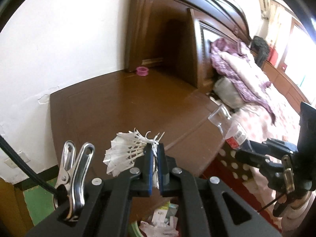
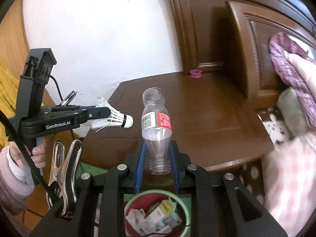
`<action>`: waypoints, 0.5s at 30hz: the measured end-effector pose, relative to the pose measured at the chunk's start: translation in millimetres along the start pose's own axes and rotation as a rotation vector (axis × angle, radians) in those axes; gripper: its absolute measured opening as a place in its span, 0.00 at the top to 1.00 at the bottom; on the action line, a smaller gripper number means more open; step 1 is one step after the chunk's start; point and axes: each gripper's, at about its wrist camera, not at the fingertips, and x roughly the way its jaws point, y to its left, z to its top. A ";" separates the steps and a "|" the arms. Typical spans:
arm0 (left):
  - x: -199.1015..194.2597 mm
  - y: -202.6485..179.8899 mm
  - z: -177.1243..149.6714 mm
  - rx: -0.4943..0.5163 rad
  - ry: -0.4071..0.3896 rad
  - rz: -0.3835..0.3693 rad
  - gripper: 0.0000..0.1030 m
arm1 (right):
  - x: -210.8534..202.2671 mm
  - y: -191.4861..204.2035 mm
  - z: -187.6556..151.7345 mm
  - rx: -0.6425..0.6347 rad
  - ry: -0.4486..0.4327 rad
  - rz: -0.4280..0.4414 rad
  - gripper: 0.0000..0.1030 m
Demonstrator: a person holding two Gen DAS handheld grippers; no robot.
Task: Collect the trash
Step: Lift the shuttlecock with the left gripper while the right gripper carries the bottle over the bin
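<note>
shuttlecock: worn white feather shuttlecock [image 2: 118,118], feathers frayed and splayed, white cork tip with a dark band, pinched at the feather skirt in the left gripper [image 1: 156,158]; fingers shut tight on it, cork pointing right toward the bottle in the right wrist view
bottle: empty clear plastic bottle [image 2: 157,122], no cap, red and white label with barcode, held upside down with the neck near and the base far; right gripper [image 2: 158,154] fingers clamped on the tapered shoulder just above the threads
bin: round red trash bin [image 2: 158,215] with pale green rim, on the floor below and near both grippers, already holds crumpled paper and small cartons
progress: both items are picked up and in the air, off the wooden cabinet top [image 2: 207,114]; neither is in the bin yet, so the drop is what's left, judging by position
leftover: pink spool-like thing [image 2: 195,73] sits at the far edge of the cabinet top by the wall; can't tell if it counts as trash
surroundings: bed with purple and pink bedding [image 1: 243,75] to the right, white wall far left
person: hand [image 2: 37,156] in pink sleeve on the left gripper handle
</note>
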 end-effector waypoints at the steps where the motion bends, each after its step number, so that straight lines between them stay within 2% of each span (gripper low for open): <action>1: -5.9 -3.9 -4.2 0.010 -0.003 -0.006 0.96 | -6.8 2.2 -4.5 0.004 -0.004 -0.004 0.76; 8: -38.8 -25.4 -35.8 0.021 -0.013 -0.027 0.96 | -41.2 13.0 -32.6 0.004 -0.005 -0.027 0.76; 15: -58.9 -42.0 -71.4 0.023 -0.021 -0.022 0.96 | -55.1 27.9 -60.0 -0.017 -0.013 0.009 0.76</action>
